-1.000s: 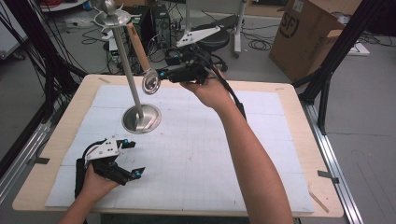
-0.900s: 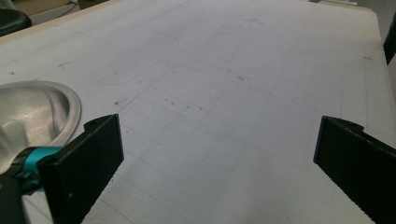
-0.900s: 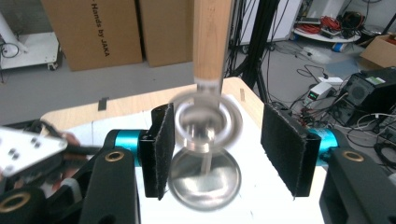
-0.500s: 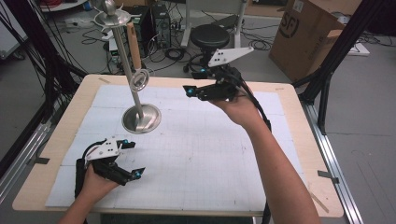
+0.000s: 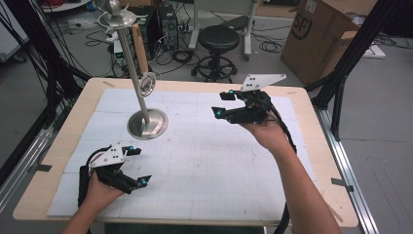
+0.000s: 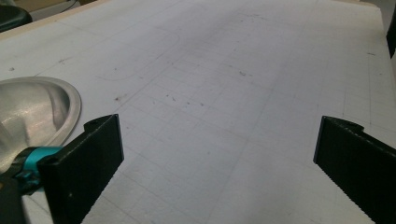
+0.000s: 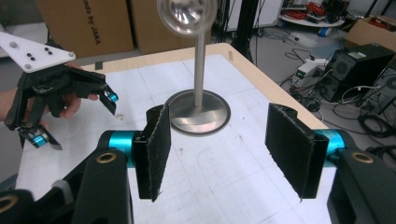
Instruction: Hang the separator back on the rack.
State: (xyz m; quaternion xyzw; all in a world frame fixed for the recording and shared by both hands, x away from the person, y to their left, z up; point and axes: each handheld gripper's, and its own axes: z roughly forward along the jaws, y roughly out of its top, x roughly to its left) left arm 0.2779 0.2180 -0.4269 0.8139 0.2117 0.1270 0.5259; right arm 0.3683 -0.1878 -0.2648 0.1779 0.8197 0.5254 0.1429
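Your table (image 5: 63, 146) is a pale wooden board with a white gridded sheet (image 5: 204, 161) laid over most of it; in your left gripper view the sheet shows faint pencil lines and small dark specks. On its far left part stands a metal stand (image 5: 147, 123): a round domed base, a slim pole leaning a little toward the far left, a small dish at the top. A spoon-like utensil with a wooden handle (image 5: 144, 68) hangs beside the pole, its round metal end against the pole partway up.

Your left gripper (image 5: 134, 165) rests low over the sheet's near left corner, jaws spread wide with nothing between them; the stand's base edges into its own view at the left. Your right gripper (image 5: 220, 103) is held above the far right part of the sheet, well apart from the stand and aimed toward it, jaws likewise wide and empty.

Beyond the table you have a grey floor with tangled cables, a black round stool (image 5: 219, 39), a large cardboard box (image 5: 321, 34) at the far right, dark electronics boxes and black frame posts on both sides
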